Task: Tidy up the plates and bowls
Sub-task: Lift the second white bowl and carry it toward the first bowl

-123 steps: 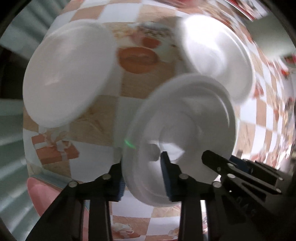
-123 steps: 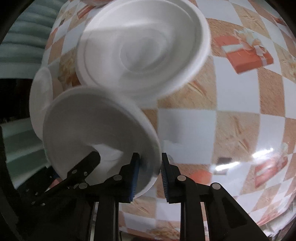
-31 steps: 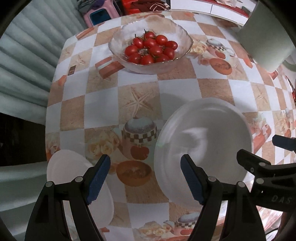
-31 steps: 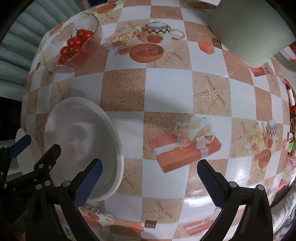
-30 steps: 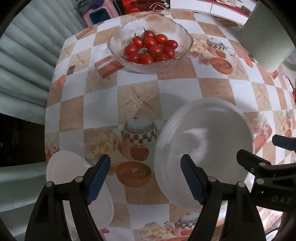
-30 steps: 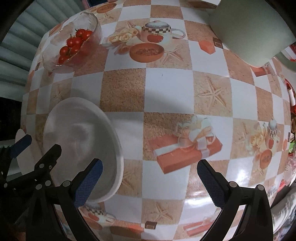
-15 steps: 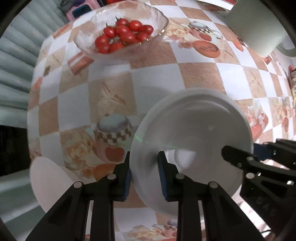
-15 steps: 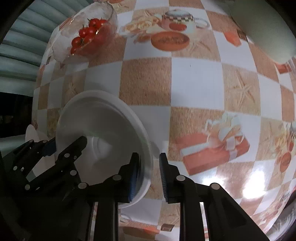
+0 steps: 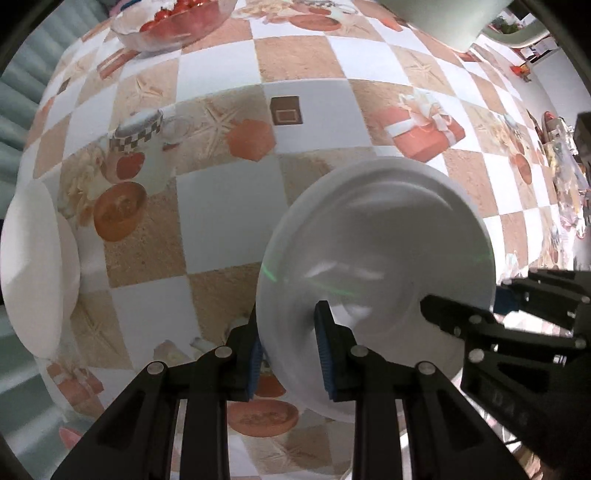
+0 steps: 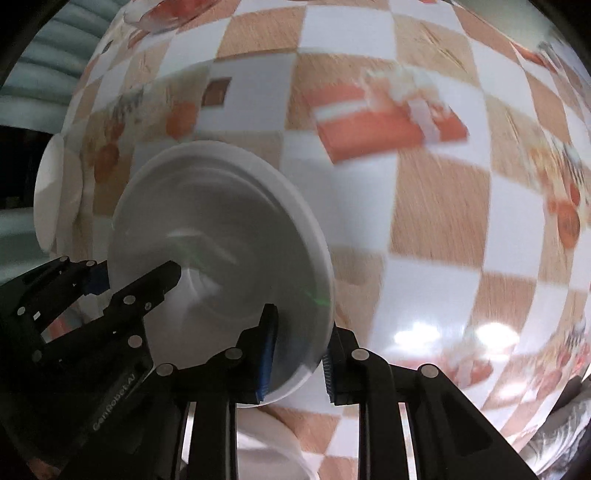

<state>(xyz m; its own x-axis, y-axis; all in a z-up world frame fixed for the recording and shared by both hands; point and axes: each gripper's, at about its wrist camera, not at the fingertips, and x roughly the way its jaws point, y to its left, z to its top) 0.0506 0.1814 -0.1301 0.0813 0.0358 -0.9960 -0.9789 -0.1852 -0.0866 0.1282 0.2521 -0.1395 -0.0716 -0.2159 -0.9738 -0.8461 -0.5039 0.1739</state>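
Holding one white bowl (image 9: 376, 258) above the table (image 9: 221, 206): left gripper (image 9: 290, 354) and right gripper (image 10: 299, 354) each pinch its rim. Second dish (image 9: 33, 266) at table edge, unstacked; sorting incomplete.

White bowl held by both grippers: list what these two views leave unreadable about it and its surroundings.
- White bowl: whether it rests on the tablecloth or is lifted; its underside is hidden in both views.
- Left gripper and right gripper: contact behind the rim, covered by the bowl wall.
- Tomato bowl: cut off by the top edge, left wrist view.
- Tablecloth prints: motion-blurred, right wrist view.
- White plate: cut by the left edge.
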